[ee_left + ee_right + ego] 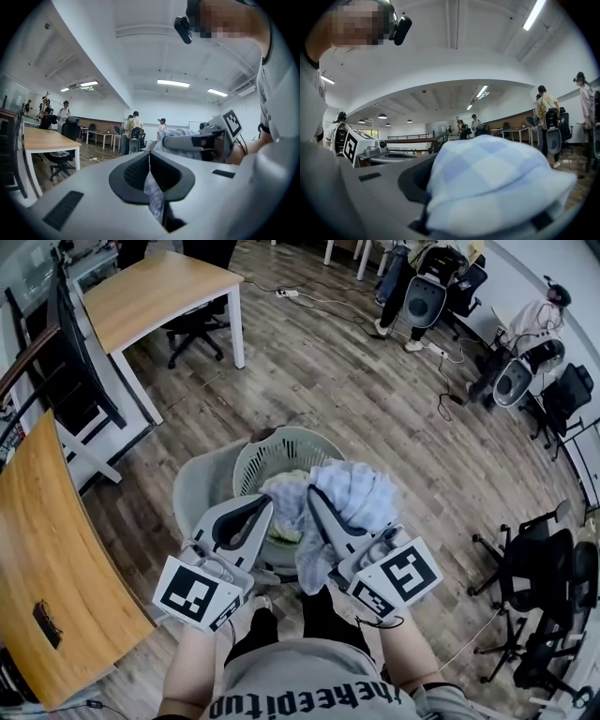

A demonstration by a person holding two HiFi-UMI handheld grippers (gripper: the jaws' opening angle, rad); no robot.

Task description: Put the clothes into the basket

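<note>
A pale green laundry basket (pixel 281 448) stands on the wood floor just ahead of me, with light clothes (pixel 286 491) lying inside. A blue checked garment (pixel 354 491) is bunched over my right gripper (pixel 312 495) and hangs down below it, above the basket's near rim. In the right gripper view the garment (pixel 497 180) covers the jaws, which are closed on it. My left gripper (pixel 266 506) sits close beside the right one. Its jaws (pixel 149 157) are shut on a thin fold of the same cloth (pixel 153 192).
A grey tub (pixel 199 486) sits against the basket's left side. A wooden desk (pixel 47 549) runs along my left, with another desk (pixel 155 292) and a black rack (pixel 66 371) beyond it. Office chairs (pixel 534 587) stand at the right. People sit at the far right (pixel 422 287).
</note>
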